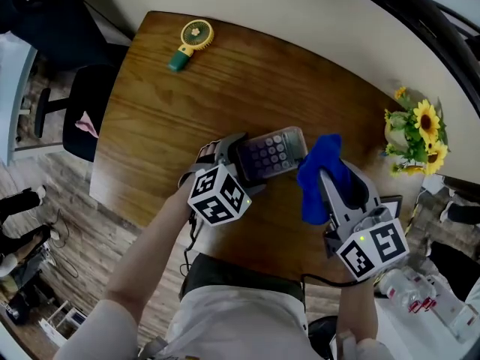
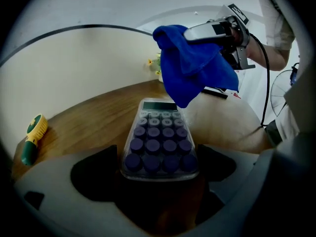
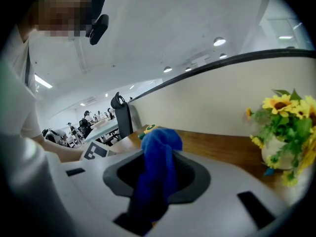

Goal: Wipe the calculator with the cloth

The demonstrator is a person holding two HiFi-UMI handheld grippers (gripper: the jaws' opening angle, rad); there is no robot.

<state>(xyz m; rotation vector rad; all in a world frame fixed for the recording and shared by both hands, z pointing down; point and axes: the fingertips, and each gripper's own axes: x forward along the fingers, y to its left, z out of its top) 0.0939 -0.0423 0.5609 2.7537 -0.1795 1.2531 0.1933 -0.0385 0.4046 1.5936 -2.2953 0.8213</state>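
My left gripper (image 1: 241, 158) is shut on the near end of a clear calculator (image 1: 273, 151) with dark purple keys, holding it above the wooden table (image 1: 165, 103). In the left gripper view the calculator (image 2: 159, 141) runs away from the jaws, display at the far end. My right gripper (image 1: 324, 178) is shut on a blue cloth (image 1: 319, 172), which bunches beside the calculator's right end. From the left gripper view the cloth (image 2: 192, 73) hangs just over the display end; whether it touches is unclear. The right gripper view shows the cloth (image 3: 157, 174) pinched between the jaws.
A yellow and green handheld fan (image 1: 192, 42) lies at the table's far left. A vase of sunflowers (image 1: 416, 135) stands at the right edge. A black office chair (image 1: 82, 111) sits left of the table. White bottles (image 1: 409, 291) lie low right.
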